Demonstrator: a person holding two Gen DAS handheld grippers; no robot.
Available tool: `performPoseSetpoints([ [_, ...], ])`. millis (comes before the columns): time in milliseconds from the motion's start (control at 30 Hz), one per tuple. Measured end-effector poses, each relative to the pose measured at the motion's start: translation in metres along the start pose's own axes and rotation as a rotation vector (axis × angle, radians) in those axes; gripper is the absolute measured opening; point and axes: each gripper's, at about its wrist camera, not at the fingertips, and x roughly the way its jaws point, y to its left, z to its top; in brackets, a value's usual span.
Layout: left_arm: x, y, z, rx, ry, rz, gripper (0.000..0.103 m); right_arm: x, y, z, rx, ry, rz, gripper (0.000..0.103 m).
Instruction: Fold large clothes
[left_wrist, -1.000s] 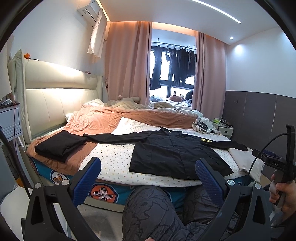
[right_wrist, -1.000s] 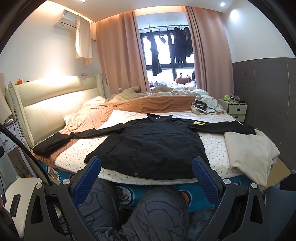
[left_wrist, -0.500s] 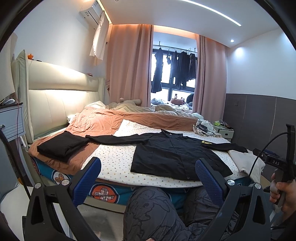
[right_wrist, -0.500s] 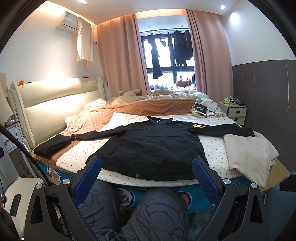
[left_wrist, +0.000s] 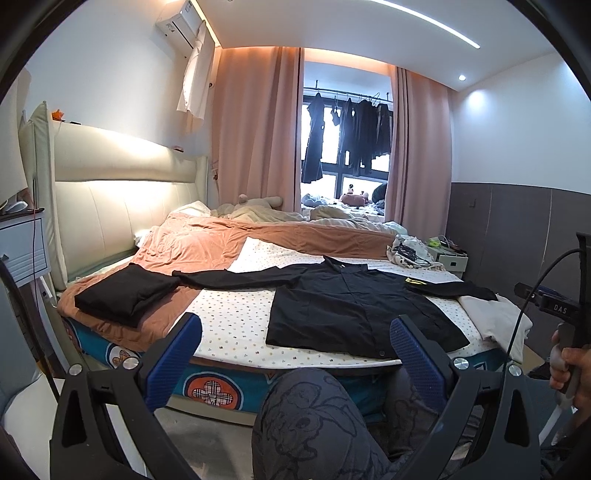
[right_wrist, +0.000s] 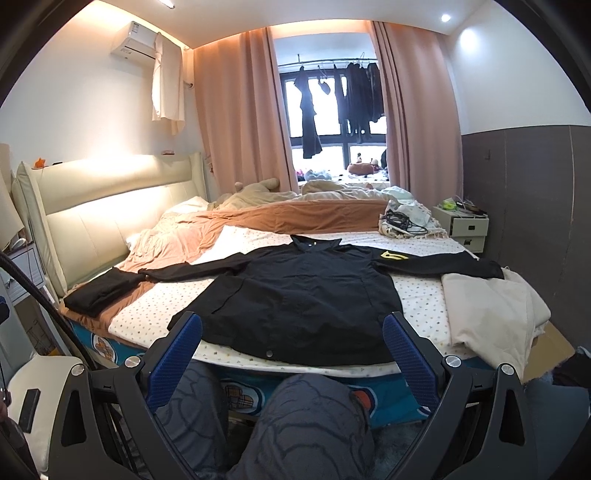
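While looking out through the left wrist camera, seeing the left gripper (left_wrist: 295, 345) hovering off the near edge of the bed (left_wrist: 236, 325), jaws spread wide and gripping nothing. Noting the black jacket (left_wrist: 354, 306) lying flat on the dotted sheet, both sleeves stretched out sideways, collar toward the far side. Spotting a folded black garment (left_wrist: 125, 295) resting on the orange blanket to the left, and a cream garment (left_wrist: 495, 317) at the right corner. Catching the person's right hand (left_wrist: 572, 369) at the frame's right edge, wrapped around the other tool's handle.

Switching to the right wrist camera, finding the right gripper (right_wrist: 293, 341) facing the jacket (right_wrist: 306, 295) almost head-on, jaws likewise wide and empty, hem just beyond the fingertips. Seeing the person's patterned trouser knees below.

Judging the step as the approach before a first fold, nothing pinched yet. Calling next for reaching forward, probably toward a sleeve or shoulder, and bringing it across the body
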Motion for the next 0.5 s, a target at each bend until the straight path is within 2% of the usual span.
performPoseSetpoints([
  [333,0.011,0.003,0.009,-0.014,-0.026,-0.018,0.103,0.006,0.010,0.004,0.001,-0.001,-0.014,0.098],
  [500,0.028,0.009,0.009,-0.033,0.006,-0.011,0.103,0.026,0.009,0.008,-0.002,0.017,-0.003,0.098],
])
